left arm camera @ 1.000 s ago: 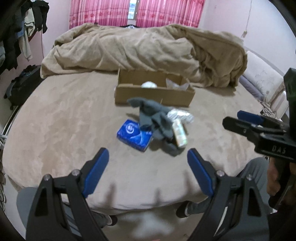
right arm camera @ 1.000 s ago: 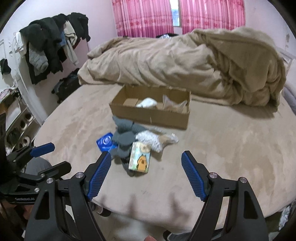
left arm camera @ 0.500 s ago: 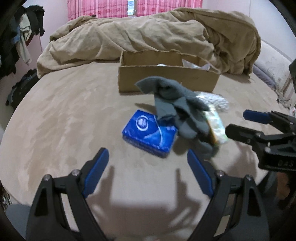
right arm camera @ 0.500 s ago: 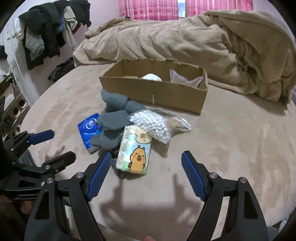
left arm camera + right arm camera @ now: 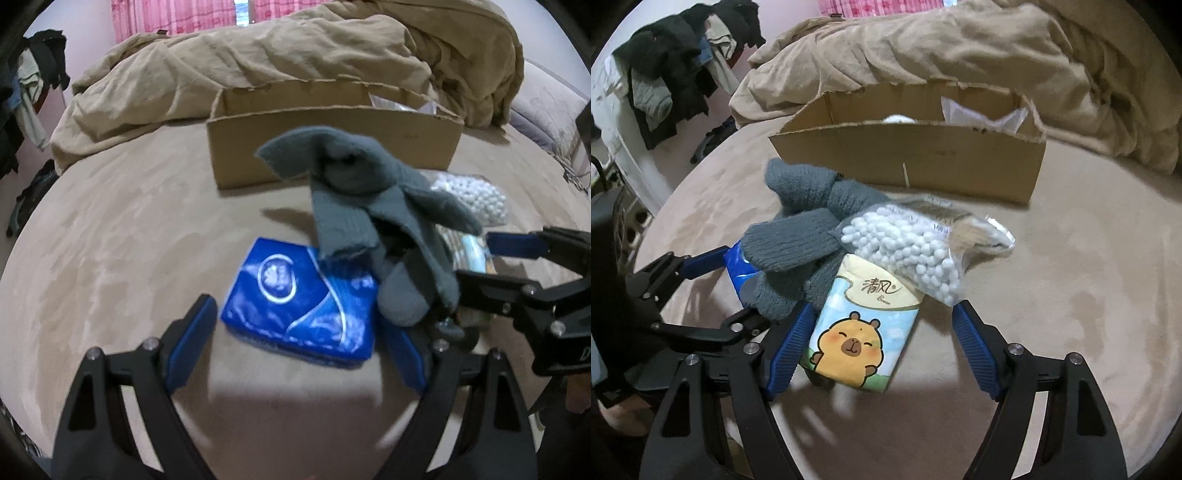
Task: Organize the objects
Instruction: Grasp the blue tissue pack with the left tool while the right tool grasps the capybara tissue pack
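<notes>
A pile lies on the bed in front of an open cardboard box (image 5: 332,147) (image 5: 916,162). A blue tissue pack (image 5: 299,306) (image 5: 738,269) lies between the open jaws of my left gripper (image 5: 295,354). Grey knit gloves (image 5: 369,206) (image 5: 805,240) drape over it. A tissue pack with a cartoon capybara (image 5: 857,332) lies between the open jaws of my right gripper (image 5: 879,350). A clear bag of white cotton balls (image 5: 908,247) (image 5: 469,195) rests on its far end. Each gripper shows in the other's view, the right one (image 5: 480,266) and the left one (image 5: 720,291).
A rumpled tan duvet (image 5: 295,66) is heaped behind the box. The box holds a white item (image 5: 897,119) and a clear plastic bag (image 5: 979,114). Clothes hang on a rack at the left (image 5: 676,70). The bed's edge is close below both grippers.
Both grippers have moved forward and down to the pile. The blue pack now sits between the left jaws and the capybara pack between the right jaws. Both stayed open.
</notes>
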